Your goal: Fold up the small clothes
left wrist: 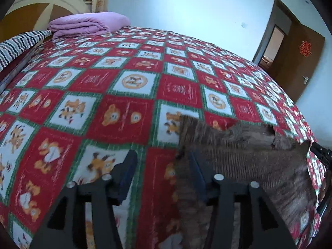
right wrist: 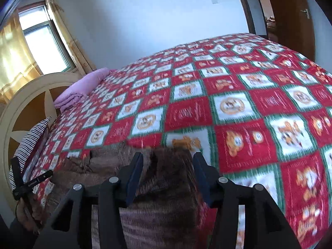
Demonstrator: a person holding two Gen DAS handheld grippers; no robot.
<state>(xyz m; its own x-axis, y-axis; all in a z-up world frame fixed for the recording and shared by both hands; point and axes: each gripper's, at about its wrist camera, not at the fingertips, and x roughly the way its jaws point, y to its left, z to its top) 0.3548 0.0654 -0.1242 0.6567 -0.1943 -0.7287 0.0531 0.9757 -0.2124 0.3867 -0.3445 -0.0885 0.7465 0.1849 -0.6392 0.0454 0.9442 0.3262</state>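
A brown knitted garment (left wrist: 244,157) lies spread on the bed, over the red, green and white patterned bedspread (left wrist: 124,95). My left gripper (left wrist: 162,166) stands open at the garment's left edge. Its right finger is over the knit, its left finger over bare bedspread. In the right wrist view the same garment (right wrist: 166,186) runs under my right gripper (right wrist: 168,164), which is open with the fabric lying between and below its fingers, not pinched. The left gripper (right wrist: 27,182) shows at the left edge of that view, held by a hand.
A folded purple blanket (left wrist: 89,23) and a striped pillow (left wrist: 18,43) sit by the round headboard (right wrist: 20,108). A brown door (left wrist: 294,49) stands open beyond the bed's far corner. A window with curtains (right wrist: 45,39) is at the head end.
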